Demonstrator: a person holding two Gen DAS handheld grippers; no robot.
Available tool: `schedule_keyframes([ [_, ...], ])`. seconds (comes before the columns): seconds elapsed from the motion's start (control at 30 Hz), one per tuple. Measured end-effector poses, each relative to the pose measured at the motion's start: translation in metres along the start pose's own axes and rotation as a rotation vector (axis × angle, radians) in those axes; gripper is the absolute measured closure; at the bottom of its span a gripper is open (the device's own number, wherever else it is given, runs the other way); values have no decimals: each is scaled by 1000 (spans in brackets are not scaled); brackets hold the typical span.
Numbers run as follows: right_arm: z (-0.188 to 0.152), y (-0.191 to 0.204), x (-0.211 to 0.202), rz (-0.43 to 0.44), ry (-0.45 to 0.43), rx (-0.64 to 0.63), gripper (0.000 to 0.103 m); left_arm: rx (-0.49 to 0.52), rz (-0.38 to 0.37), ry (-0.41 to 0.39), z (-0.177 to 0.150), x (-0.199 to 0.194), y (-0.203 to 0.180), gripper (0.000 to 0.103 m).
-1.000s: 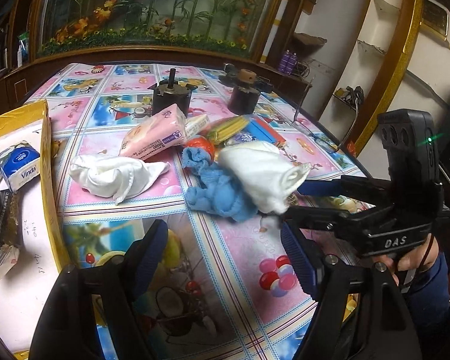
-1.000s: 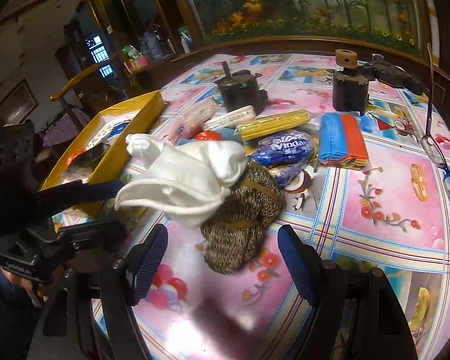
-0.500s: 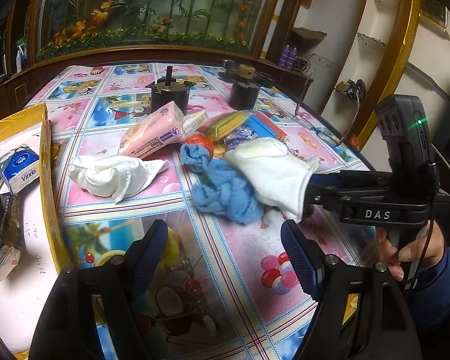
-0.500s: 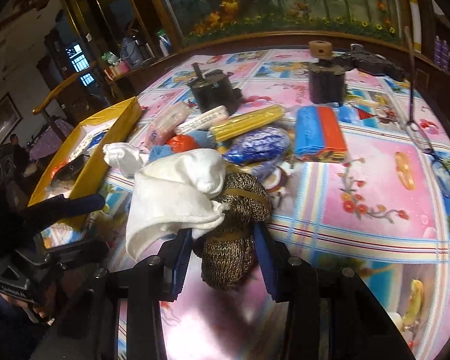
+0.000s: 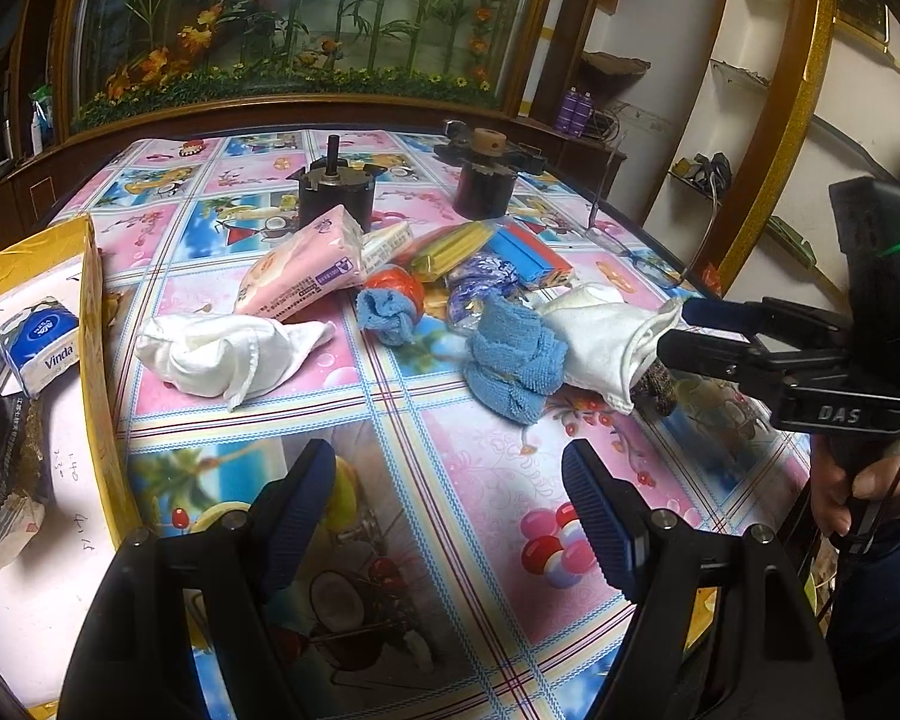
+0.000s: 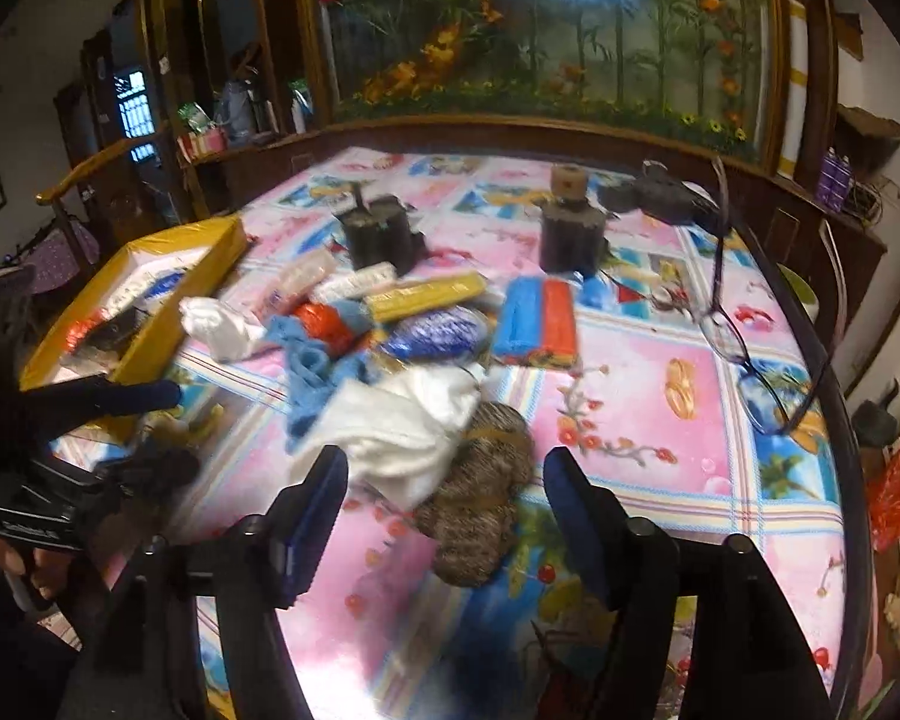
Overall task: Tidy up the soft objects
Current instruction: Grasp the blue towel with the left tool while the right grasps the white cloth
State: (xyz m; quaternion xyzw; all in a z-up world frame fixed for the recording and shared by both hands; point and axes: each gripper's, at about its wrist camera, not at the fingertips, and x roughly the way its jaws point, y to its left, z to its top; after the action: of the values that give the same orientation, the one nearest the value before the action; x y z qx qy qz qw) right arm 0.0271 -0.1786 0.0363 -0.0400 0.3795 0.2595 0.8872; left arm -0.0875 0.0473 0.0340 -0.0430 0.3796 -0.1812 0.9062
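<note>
The right gripper (image 6: 444, 498) has its jaws wide with nothing pinched between them; they have just been opening, after narrowing around the brown knitted bundle (image 6: 480, 504) half a second ago. That bundle now lies on the bench (image 6: 660, 390) just ahead of the gap, free of both pads, and the white cloth (image 6: 402, 426) is draped against its left side. Compared with the earlier frames the right gripper sits higher and farther back from the pile, and its own view is blurred.

From the left wrist view the right gripper (image 5: 678, 330) shows at the right edge, its tips at the hem of the white cloth (image 5: 606, 336), and the person's hand (image 5: 864, 480) grips the handle below. Whether the tips touch the cloth I cannot tell.

The left gripper (image 5: 450, 504) has not shifted: its jaws stand wide and empty over the patterned cloth of the bench. Ahead of it lie a blue towel (image 5: 510, 360), a smaller blue cloth (image 5: 390, 312), and a second white cloth (image 5: 222, 354) near the yellow tray (image 5: 93, 324). A Vinda tissue pack (image 5: 42, 348) sits in the tray. A pink tissue pack (image 5: 306, 270) lies behind the cloths.
</note>
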Motion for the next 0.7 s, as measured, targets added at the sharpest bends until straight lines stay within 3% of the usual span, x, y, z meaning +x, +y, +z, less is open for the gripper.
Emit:
schedule_keyframes([
  [0.2, 5, 20, 32, 4, 13, -67, 28, 2, 1, 0, 0, 0, -1, 26],
  [0.23, 4, 22, 37, -4, 15, -76, 37, 2, 0, 0, 0, 0, -1, 26],
  [0.27, 4, 24, 41, -34, 23, -87, 56, 2, 1, 1, 0, 0, -1, 26],
  [0.3, 5, 24, 40, -54, 22, -97, 64, 1, 2, 3, 0, 0, -1, 26],
  [0.33, 6, 22, 40, -34, 32, -87, 83, 1, 2, 3, 0, 0, -2, 26],
  [0.37, 6, 18, 40, -10, 37, -62, 91, 1, 2, 2, 0, 0, -2, 26],
  [0.47, 2, 7, 31, -9, -3, -13, 91, 6, 5, 9, 0, 1, -3, 25],
  [0.7, -6, -35, 1, 182, -194, 221, 90, 52, 41, 21, 2, 7, -14, 25],
])
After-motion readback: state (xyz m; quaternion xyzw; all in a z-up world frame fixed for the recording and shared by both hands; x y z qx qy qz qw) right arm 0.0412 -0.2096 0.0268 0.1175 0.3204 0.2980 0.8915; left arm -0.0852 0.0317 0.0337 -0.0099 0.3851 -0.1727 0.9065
